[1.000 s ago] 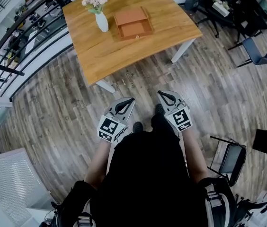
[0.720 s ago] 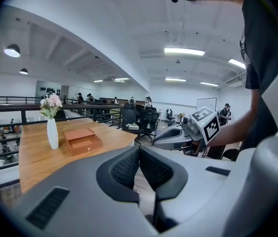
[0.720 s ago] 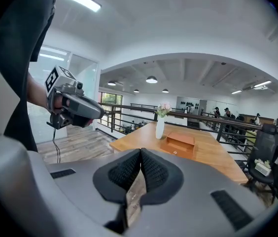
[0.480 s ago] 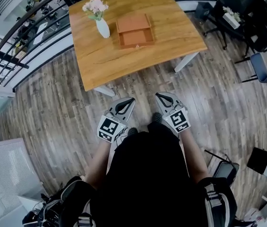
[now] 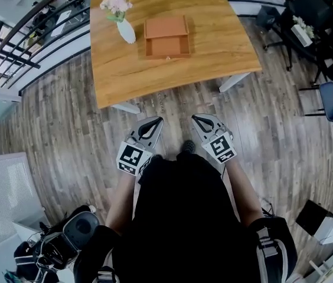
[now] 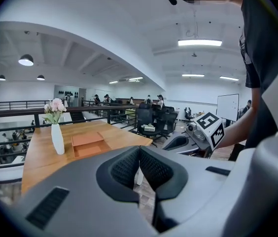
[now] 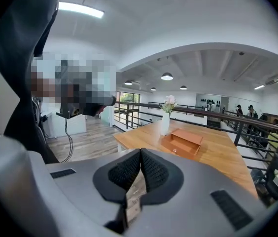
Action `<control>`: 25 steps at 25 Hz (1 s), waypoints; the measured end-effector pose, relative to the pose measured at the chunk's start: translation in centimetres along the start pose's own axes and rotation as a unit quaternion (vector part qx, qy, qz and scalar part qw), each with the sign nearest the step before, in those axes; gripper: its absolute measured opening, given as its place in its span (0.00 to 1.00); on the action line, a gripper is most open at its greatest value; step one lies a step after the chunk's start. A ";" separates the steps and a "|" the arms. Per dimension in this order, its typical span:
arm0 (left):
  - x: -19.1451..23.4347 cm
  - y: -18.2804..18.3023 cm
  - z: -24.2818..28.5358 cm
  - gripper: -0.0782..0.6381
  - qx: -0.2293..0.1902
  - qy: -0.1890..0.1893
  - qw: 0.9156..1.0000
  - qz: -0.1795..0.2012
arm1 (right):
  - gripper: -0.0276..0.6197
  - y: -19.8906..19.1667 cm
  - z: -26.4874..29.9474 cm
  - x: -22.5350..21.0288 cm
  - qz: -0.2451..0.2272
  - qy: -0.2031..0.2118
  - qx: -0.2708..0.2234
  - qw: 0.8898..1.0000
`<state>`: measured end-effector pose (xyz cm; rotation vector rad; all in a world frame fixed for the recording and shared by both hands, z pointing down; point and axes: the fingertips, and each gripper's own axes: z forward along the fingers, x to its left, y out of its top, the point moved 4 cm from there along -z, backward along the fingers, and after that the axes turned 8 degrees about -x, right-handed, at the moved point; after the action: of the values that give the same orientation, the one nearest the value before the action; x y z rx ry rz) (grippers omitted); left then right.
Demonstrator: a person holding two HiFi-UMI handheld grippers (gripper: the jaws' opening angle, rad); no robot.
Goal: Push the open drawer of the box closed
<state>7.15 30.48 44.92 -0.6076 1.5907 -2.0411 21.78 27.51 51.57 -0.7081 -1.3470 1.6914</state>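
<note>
the wooden box (image 5: 166,27) sits on the table (image 5: 225,46) with its drawer (image 5: 167,47) pulled out toward the person, a small knob on its front. a white vase (image 5: 126,30) of pink flowers stands just beside the box, on its left. both grippers hang over the plank floor (image 5: 66,134), short of the table's near edge and well apart from the box. the left gripper (image 5: 156,121) has its jaws pressed together with nothing between them. the right gripper (image 5: 196,118) is the same, closed and empty. both point toward the table.
</note>
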 end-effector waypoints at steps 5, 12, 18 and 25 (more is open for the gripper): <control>-0.2 0.8 2.4 0.14 0.000 0.017 1.000 -0.005 | 0.07 -0.1 -0.1 -2.8 -0.013 0.022 -0.001 1.000; -0.2 1.5 5.0 0.14 0.000 0.002 1.000 0.007 | 0.07 0.0 -0.1 -4.9 -0.006 0.012 -0.008 1.000; 1.2 0.8 5.5 0.14 -0.001 -0.009 1.000 -0.004 | 0.07 -0.4 0.5 -4.6 -0.024 0.009 0.010 1.000; 5.2 1.7 7.5 0.14 -0.013 -0.032 0.999 -0.007 | 0.07 0.6 3.0 -6.6 0.001 -0.028 0.016 0.999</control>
<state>7.80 21.18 45.20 -0.6889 1.5829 -1.9939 22.34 20.29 51.34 -0.6477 -1.3558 1.7428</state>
